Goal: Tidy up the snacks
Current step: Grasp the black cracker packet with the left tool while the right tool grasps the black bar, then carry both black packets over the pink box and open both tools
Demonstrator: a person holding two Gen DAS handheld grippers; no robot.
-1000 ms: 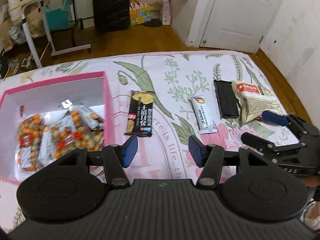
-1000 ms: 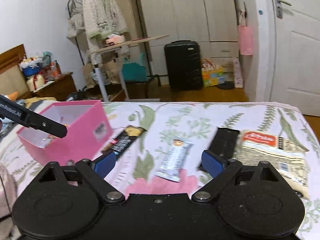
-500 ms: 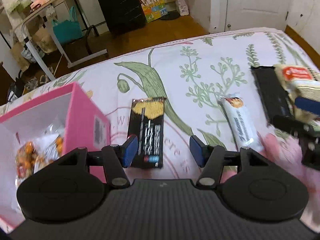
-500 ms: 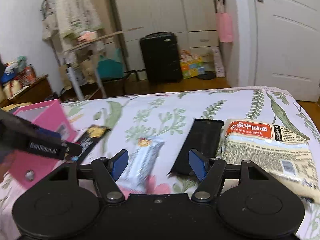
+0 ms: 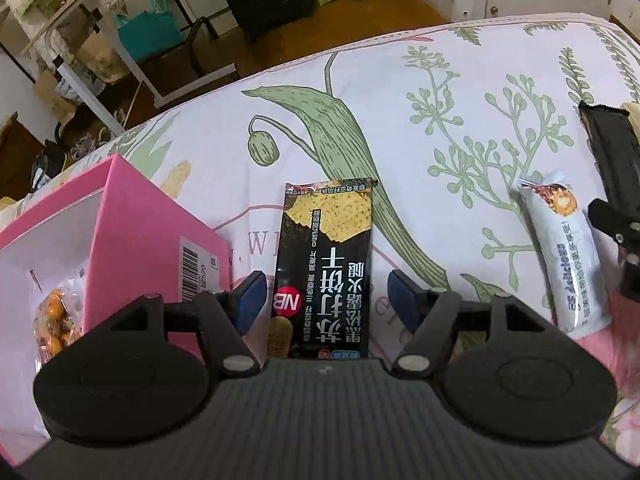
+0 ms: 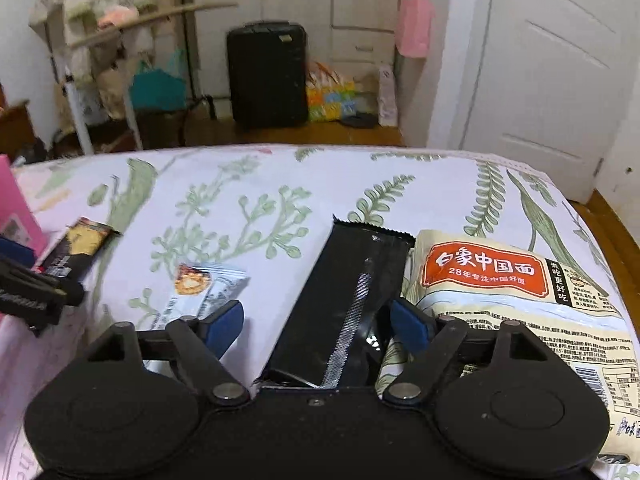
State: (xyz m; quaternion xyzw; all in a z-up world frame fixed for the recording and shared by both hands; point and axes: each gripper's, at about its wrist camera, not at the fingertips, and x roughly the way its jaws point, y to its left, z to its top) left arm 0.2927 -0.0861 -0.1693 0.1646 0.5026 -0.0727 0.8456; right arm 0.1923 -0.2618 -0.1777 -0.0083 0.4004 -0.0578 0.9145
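Note:
My left gripper [image 5: 326, 300] is open, its blue pads either side of a black cracker packet [image 5: 326, 256] lying flat on the floral bedsheet. The pink box [image 5: 156, 240] with orange snack bags [image 5: 54, 316] stands just left. A white snack bar [image 5: 564, 264] lies to the right. My right gripper [image 6: 318, 326] is open, straddling a plain black packet [image 6: 348, 300]. A beige noodle packet [image 6: 504, 300] lies at its right; the white bar [image 6: 204, 288] lies at its left. The left gripper's fingers [image 6: 36, 284] show at the left edge.
The bed's far edge drops to a wooden floor with a black suitcase [image 6: 266, 74], a folding table [image 5: 100, 32], a wardrobe and a white door [image 6: 560, 60]. The right gripper's finger [image 5: 616, 228] shows at the right edge of the left wrist view.
Both grippers moved forward and down. The left one went from over the pink box to straddling the black cracker packet. The right one shifted right to straddle the plain black packet.

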